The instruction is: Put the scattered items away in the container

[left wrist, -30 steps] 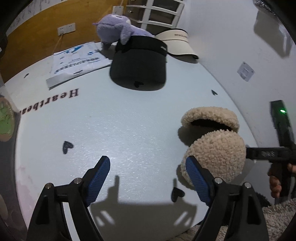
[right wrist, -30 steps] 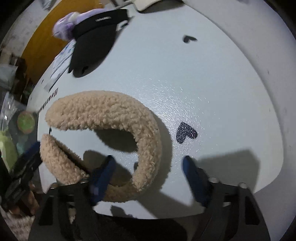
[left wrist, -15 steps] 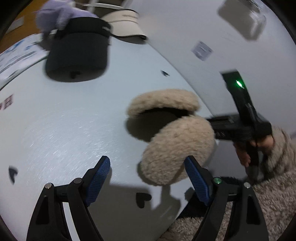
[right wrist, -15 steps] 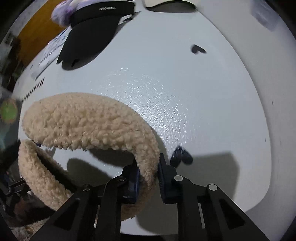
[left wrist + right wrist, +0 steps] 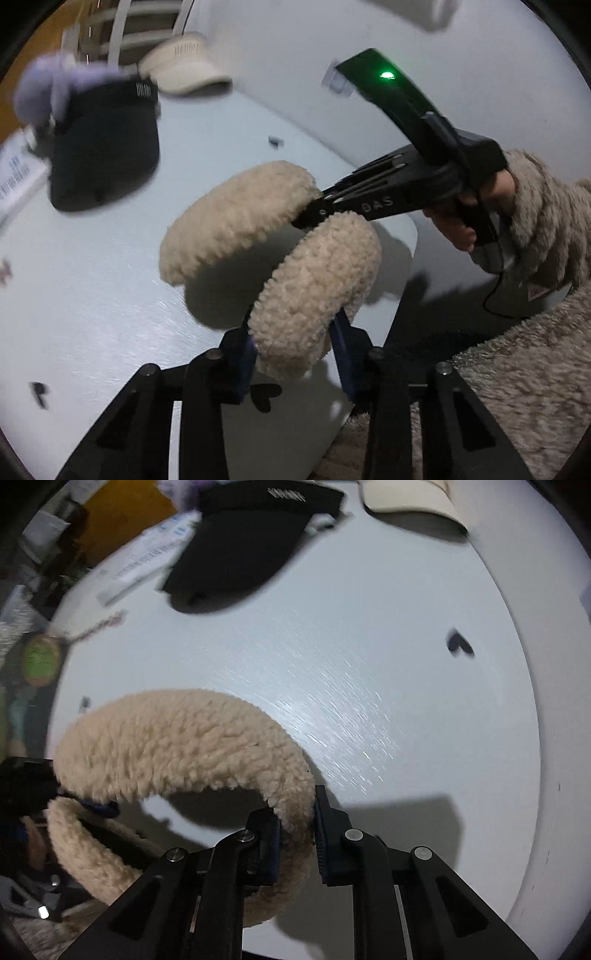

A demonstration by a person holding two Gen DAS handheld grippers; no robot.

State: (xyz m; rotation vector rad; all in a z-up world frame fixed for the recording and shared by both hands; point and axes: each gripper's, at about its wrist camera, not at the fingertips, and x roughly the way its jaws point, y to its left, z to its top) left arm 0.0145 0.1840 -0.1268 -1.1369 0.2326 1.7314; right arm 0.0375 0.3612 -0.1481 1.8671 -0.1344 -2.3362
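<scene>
A pair of beige fleece earmuffs (image 5: 236, 218) hangs just above the round white table (image 5: 92, 295), casting a shadow beneath. My left gripper (image 5: 293, 343) has its jaws closing, and the blue pads press both sides of the near ear pad (image 5: 314, 280). My right gripper (image 5: 297, 823) is shut on the fleece band (image 5: 177, 742). In the left wrist view the right gripper (image 5: 304, 218) reaches in from the right, held by a hand (image 5: 454, 229). No container is in view.
A black visor (image 5: 103, 155), a cream visor (image 5: 184, 70), a purple plush toy (image 5: 48, 85) and printed papers (image 5: 147, 557) lie at the table's far side. A fuzzy rug (image 5: 517, 387) lies below the near edge. A white wall (image 5: 277, 44) stands behind.
The right gripper closed on the band and lifted it. The left gripper swung right and closed from wide open onto the near ear pad. Both wrists rolled.
</scene>
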